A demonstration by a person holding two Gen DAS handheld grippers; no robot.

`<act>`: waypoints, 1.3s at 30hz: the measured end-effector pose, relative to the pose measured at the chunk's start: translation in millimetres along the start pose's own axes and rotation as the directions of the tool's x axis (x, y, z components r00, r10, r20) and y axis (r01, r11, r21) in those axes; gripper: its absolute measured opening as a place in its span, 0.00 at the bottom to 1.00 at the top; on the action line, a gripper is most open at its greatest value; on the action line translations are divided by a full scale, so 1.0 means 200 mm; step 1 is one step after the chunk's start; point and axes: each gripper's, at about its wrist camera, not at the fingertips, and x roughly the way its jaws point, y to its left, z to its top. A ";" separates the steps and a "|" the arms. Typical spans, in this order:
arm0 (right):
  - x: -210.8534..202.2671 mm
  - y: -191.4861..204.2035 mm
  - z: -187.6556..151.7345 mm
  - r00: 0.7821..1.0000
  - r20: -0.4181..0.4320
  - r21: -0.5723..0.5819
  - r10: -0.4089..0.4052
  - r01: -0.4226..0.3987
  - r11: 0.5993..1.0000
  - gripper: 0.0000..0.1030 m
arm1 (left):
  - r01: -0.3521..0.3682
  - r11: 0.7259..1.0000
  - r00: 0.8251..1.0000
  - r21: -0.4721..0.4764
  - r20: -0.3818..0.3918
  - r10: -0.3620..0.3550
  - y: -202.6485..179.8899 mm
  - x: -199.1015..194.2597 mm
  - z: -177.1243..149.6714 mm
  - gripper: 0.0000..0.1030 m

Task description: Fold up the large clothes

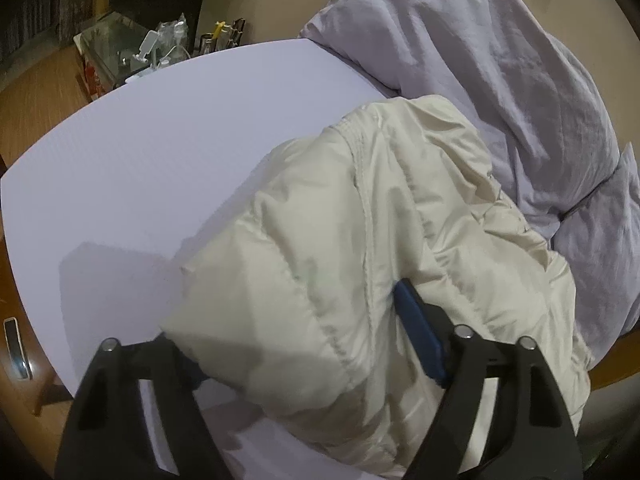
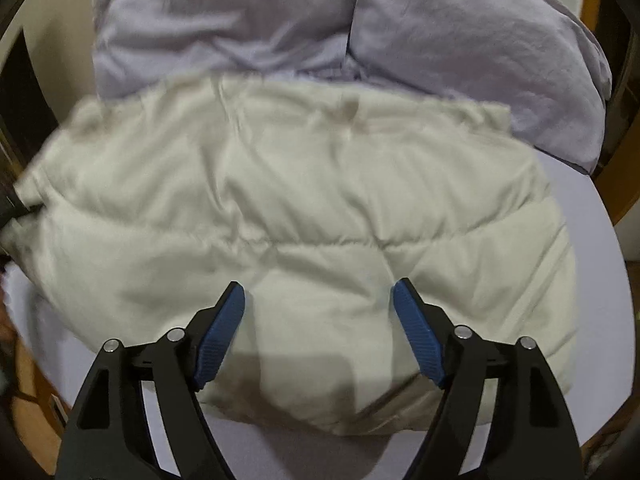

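Note:
A cream quilted puffer jacket [image 1: 340, 240] lies on a white round table [image 1: 160, 140]. In the left wrist view a thick fold of it sits between my left gripper's [image 1: 296, 320] fingers; the right blue pad [image 1: 420, 340] shows and the left pad is hidden under the fabric. The jaws stand wide apart around the fold, and I cannot tell whether they press on it. In the right wrist view the jacket [image 2: 300, 220] spreads across the table [image 2: 592, 240], and my right gripper [image 2: 318, 304] is open and empty just above its near edge.
Lilac bedding or garments [image 1: 500, 80] are piled behind the jacket, also in the right wrist view [image 2: 360, 28]. A cluttered glass-topped stand [image 1: 132, 48] stands beyond the table's far left edge. A phone-like object [image 1: 16, 348] lies on the wooden surface at left.

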 end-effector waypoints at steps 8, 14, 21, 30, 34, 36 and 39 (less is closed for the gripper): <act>0.06 0.02 -0.06 0.999 0.052 -0.036 -0.014 0.016 0.999 0.82 | 0.035 0.999 0.999 -0.033 0.022 -0.035 0.00 0.01 0.01 0.56; 0.07 0.02 -0.06 0.999 0.051 -0.042 -0.017 0.019 0.999 0.82 | 0.084 0.996 0.996 -0.019 0.045 -0.083 -0.04 -0.07 0.04 0.33; 0.07 0.02 -0.05 0.999 0.040 -0.046 -0.018 0.020 0.999 0.82 | 0.216 0.975 0.970 0.043 0.101 -0.219 -0.20 -0.28 0.08 0.27; 0.10 0.00 -0.06 1.000 0.023 -0.043 0.002 -0.001 0.999 0.83 | 0.417 0.862 0.881 0.290 0.103 -0.461 -0.73 -0.65 -0.04 0.25; 0.08 -0.04 -0.05 0.999 0.020 -0.040 0.041 -0.040 0.998 0.83 | 0.464 0.796 0.853 0.389 0.045 -0.520 -0.96 -0.72 -0.16 0.25; 0.04 -0.08 -0.05 0.997 0.028 -0.016 0.069 -0.069 0.997 0.82 | 0.480 0.767 0.844 0.425 0.013 -0.536 -1.06 -0.73 -0.22 0.24; -0.02 -0.16 -0.06 0.996 0.055 0.029 0.077 -0.079 0.996 0.82 | 0.500 0.722 0.834 0.477 -0.041 -0.550 -1.22 -0.73 -0.33 0.24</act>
